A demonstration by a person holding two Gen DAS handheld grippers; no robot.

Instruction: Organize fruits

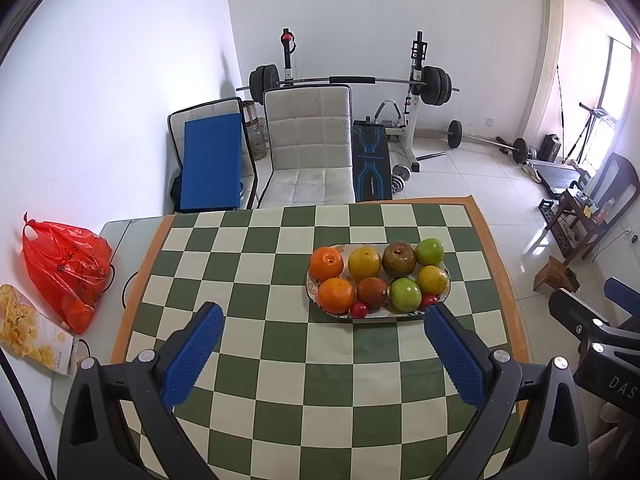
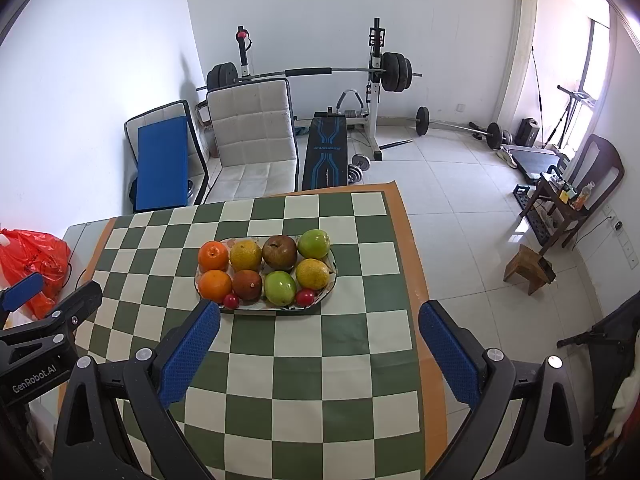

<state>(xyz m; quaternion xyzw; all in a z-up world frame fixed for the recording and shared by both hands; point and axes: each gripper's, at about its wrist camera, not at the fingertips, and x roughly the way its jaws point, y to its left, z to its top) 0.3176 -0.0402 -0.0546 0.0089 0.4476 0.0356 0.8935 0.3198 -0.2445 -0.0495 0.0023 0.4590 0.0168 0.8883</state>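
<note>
An oval plate (image 1: 313, 297) (image 2: 334, 270) sits on the green-and-white checkered cloth (image 1: 280, 380) (image 2: 300, 360). It holds two oranges (image 1: 327, 263) (image 2: 213, 256), yellow citrus (image 1: 364, 264), brown fruits (image 1: 398, 259) (image 2: 279, 252), green apples (image 1: 405, 294) (image 2: 280, 288) and two small red fruits (image 1: 359, 310) (image 2: 231, 301). My left gripper (image 1: 323, 314) is open and empty, above the cloth in front of the plate. My right gripper (image 2: 320, 314) is open and empty, just in front of the plate. The left gripper's body shows at the left of the right wrist view (image 2: 48, 320).
A red plastic bag (image 1: 64, 264) (image 2: 34, 258) and a snack box (image 1: 28, 328) lie at the table's left. A white chair (image 1: 310, 144) stands behind the table, with a blue-cushioned chair and weight bench beyond. The table's right edge drops to tiled floor.
</note>
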